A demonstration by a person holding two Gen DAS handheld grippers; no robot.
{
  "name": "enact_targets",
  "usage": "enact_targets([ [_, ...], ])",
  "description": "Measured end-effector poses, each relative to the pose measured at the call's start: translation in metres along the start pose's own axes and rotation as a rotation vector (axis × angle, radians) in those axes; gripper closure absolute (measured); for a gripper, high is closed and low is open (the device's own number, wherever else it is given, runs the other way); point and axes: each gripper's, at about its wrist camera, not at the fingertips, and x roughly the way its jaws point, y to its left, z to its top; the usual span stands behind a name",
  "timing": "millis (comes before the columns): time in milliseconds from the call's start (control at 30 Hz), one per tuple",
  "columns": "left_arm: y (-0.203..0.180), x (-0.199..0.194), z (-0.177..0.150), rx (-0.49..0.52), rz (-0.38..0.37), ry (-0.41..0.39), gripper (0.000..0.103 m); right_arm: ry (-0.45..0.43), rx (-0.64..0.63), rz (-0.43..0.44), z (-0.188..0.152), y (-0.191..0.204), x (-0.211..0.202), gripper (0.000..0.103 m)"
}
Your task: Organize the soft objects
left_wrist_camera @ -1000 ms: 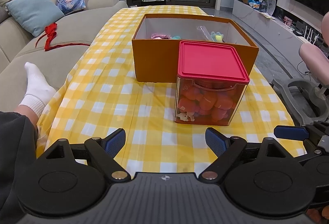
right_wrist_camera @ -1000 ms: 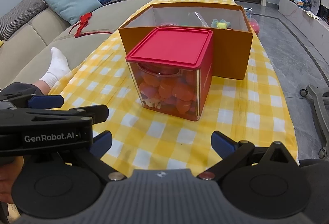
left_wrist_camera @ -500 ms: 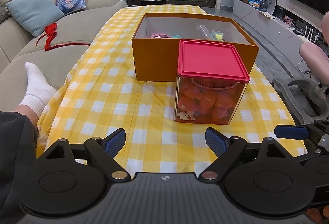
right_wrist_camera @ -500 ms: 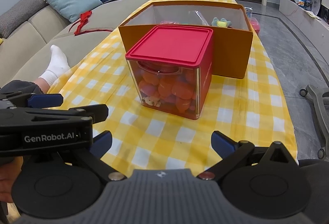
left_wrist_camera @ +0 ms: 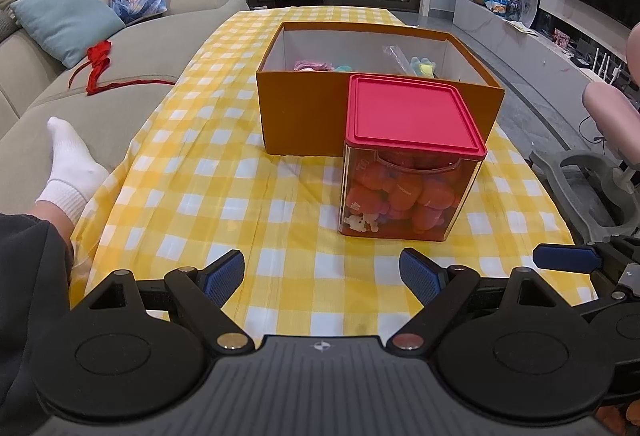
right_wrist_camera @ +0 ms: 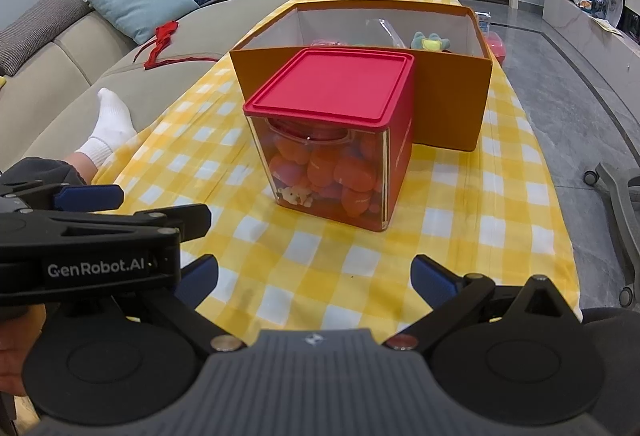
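A clear square container (left_wrist_camera: 404, 191) with a red lid (left_wrist_camera: 408, 113) stands on the yellow checked tablecloth (left_wrist_camera: 224, 203). It is full of orange-red soft toys. Behind it stands an open orange box (left_wrist_camera: 304, 115) with a few soft toys inside. My left gripper (left_wrist_camera: 322, 276) is open and empty, near the front edge, short of the container. My right gripper (right_wrist_camera: 314, 280) is open and empty too; the container (right_wrist_camera: 328, 171) and orange box (right_wrist_camera: 448, 103) lie ahead of it. The left gripper's body (right_wrist_camera: 92, 244) shows at its left.
A grey sofa (left_wrist_camera: 120, 75) with cushions and a red ribbon (left_wrist_camera: 98, 65) runs along the table's left. A leg in a white sock (left_wrist_camera: 68, 171) rests on it. An office chair base (left_wrist_camera: 592, 187) stands on the floor at the right.
Both views have drawn back very slightly from the container. Both grippers stay open and empty.
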Motion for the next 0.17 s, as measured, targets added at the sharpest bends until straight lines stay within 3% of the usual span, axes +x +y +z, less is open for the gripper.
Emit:
enact_targets([
  [167, -0.0001, -0.0003, -0.0008, 0.008, 0.000, -0.011, 0.001, -0.003, -0.005, -0.001, -0.0005, 0.0008, 0.0000, 0.003],
])
